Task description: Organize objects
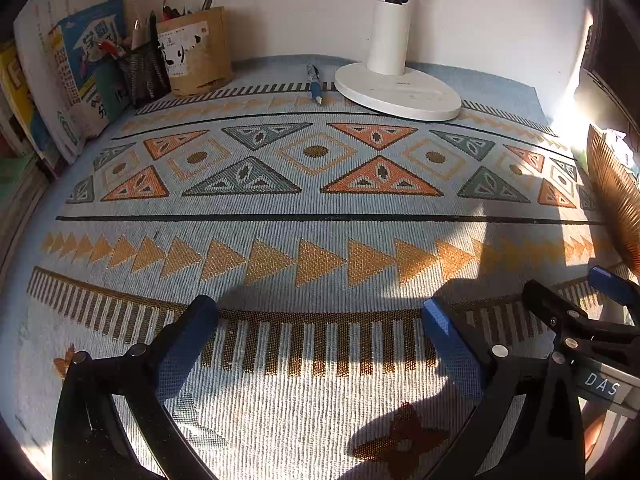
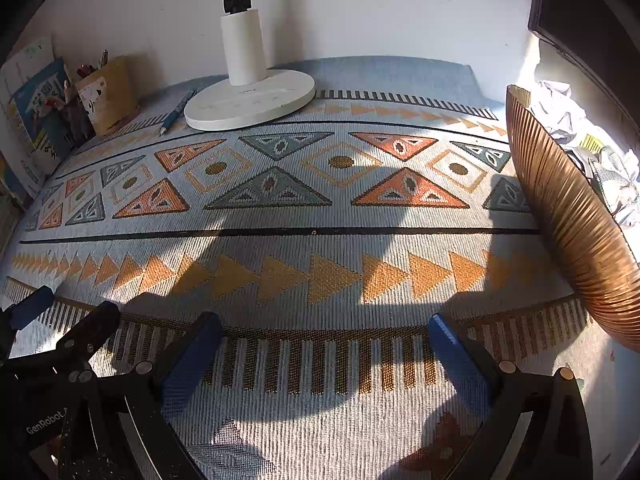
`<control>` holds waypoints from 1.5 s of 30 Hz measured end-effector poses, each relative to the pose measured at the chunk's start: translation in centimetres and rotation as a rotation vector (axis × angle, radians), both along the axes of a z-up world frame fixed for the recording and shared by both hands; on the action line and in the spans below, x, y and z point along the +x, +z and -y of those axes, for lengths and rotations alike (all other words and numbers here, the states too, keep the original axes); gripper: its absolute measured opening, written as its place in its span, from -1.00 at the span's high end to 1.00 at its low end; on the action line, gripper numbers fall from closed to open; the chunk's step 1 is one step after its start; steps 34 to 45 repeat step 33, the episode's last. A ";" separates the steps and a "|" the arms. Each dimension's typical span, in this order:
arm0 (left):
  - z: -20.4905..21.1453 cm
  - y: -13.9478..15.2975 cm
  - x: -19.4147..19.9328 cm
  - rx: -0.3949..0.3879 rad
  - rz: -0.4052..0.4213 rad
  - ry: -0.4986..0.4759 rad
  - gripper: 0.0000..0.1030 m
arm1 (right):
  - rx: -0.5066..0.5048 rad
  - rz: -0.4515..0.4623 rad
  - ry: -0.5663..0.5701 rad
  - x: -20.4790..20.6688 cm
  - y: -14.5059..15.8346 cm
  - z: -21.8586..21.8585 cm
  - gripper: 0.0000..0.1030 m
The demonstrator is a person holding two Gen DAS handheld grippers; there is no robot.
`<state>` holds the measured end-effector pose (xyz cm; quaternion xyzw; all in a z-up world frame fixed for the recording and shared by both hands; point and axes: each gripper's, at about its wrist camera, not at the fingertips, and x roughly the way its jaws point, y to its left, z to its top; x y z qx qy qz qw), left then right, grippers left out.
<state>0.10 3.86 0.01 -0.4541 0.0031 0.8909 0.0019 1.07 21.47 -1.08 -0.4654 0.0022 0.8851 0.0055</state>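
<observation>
patterned woven cloth [image 1: 320, 208] covers desk, white wall [image 1: 300, 4] behind; left gripper [image 1: 320, 344] and right gripper [image 2: 326, 356] fingers apart, empty.

Home study desk against a white wall: patterned woven cloth [image 1: 320, 208], white lamp base [image 1: 396, 90], pen pots [image 1: 196, 52], a loose pen [image 1: 315, 83], leaning books [image 1: 68, 68], bin of crumpled paper [image 2: 568, 216].

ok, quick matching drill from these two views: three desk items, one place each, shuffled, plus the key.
Things:
1. pen
2. lamp
3. bin

Places:
A. right edge of the mat, crumpled paper inside
B. lying flat by the lamp base, on the side toward the pen cups
C. standing at the back, near the wall

Pairs: 1-B, 2-C, 3-A
</observation>
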 end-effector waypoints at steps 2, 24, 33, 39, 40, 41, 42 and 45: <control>0.1 0.0 -0.1 0.004 0.000 0.000 -1.00 | 0.002 -0.012 0.003 0.5 0.0 0.1 -1.00; 0.1 -0.1 -0.1 0.010 0.000 -0.001 -1.00 | 0.000 -0.030 -0.025 0.9 0.1 0.0 -1.00; 0.1 -0.1 -0.1 0.009 0.000 -0.001 -1.00 | 0.000 -0.030 -0.026 0.9 0.1 0.0 -1.00; 0.1 -0.1 -0.1 0.009 0.000 -0.001 -1.00 | 0.000 -0.030 -0.026 0.9 0.1 0.0 -1.00; 0.1 -0.1 -0.1 0.009 0.000 -0.001 -1.00 | 0.000 -0.030 -0.026 0.9 0.1 0.0 -1.00; 0.1 -0.1 -0.1 0.009 0.000 -0.001 -1.00 | 0.000 -0.030 -0.026 0.9 0.1 0.0 -1.00; 0.1 -0.1 -0.1 0.009 0.000 -0.001 -1.00 | 0.000 -0.030 -0.026 0.9 0.1 0.0 -1.00; 0.1 -0.1 -0.1 0.009 0.000 -0.001 -1.00 | 0.000 -0.030 -0.026 0.9 0.1 0.0 -1.00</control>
